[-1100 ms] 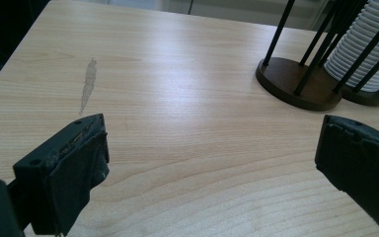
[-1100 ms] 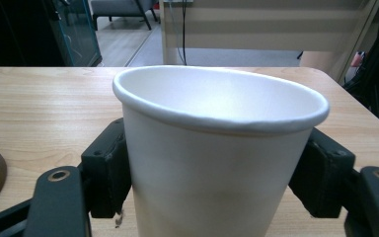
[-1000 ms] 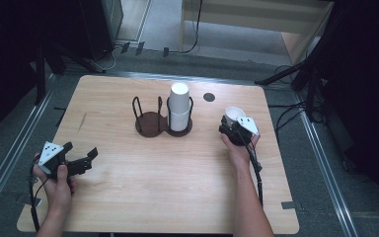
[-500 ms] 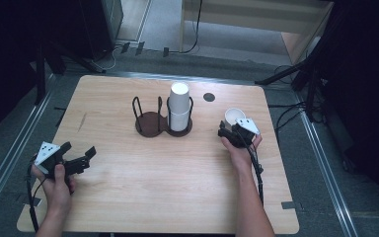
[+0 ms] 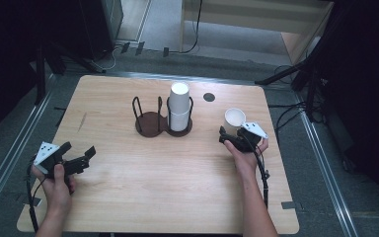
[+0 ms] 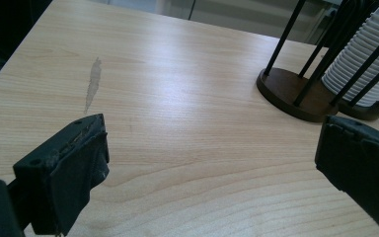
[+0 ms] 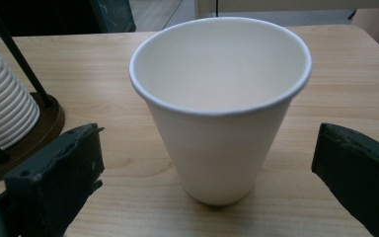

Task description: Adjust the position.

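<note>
A: where was the cup (image 7: 220, 111)?
B: upright on the table (image 5: 128, 197), right of the rack (image 5: 163, 121). Right gripper (image 5: 228, 137) gaped around it, not touching. Left gripper (image 5: 79, 154) gaped wide, empty.

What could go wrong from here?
1. The cup stands free and empty between the right hand-held gripper's open jaws; a fast or off-centre close could tip or crush it.
2. The holder with its cup stack stands near the cup's left; a sideways swing might knock it.
</note>
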### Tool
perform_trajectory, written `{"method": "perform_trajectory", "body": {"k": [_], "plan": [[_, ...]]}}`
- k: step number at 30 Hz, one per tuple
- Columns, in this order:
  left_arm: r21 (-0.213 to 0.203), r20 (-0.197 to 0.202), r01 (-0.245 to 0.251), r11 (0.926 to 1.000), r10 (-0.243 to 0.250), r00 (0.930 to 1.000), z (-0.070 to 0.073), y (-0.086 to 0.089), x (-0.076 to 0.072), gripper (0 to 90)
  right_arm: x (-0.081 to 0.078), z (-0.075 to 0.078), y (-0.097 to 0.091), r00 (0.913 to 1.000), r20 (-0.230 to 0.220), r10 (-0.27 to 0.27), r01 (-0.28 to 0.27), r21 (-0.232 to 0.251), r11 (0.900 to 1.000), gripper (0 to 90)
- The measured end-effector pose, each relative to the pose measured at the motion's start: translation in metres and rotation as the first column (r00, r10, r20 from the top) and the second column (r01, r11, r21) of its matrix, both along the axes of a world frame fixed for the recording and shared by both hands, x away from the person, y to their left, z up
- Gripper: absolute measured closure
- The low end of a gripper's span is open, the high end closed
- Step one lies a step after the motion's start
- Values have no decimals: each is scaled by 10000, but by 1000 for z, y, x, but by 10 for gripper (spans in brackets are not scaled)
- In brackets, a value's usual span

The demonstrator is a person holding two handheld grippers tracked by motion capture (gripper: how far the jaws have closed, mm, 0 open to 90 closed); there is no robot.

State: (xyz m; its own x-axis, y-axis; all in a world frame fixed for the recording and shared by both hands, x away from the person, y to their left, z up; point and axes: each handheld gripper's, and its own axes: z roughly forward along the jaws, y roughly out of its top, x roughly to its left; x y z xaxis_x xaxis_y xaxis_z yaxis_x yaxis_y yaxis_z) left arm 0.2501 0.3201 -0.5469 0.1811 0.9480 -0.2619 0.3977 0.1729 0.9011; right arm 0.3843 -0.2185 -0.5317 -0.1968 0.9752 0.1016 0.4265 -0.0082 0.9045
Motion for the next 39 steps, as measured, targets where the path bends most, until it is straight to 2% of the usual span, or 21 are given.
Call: {"method": "perform_trajectory", "body": {"k": [5,13,28,39], "plan": [[40,-2,4,10000,-4,10000,0,0,0,4,-10,-3,-5,9999,-49,-102,102,0,9999,0],[19,20,22,10000,-22,10000,0,0,0,4,-26,-2,-11,9997,176,193,-195,121,9997,0],[-13,11,9,10000,-9,10000,0,0,-1,4,-56,16,-18,9962,750,453,-472,231,9986,0],[-52,-21,2,10000,-2,10000,-1,0,-1,4,-81,24,-35,9937,1042,412,-428,132,9990,0]]}}
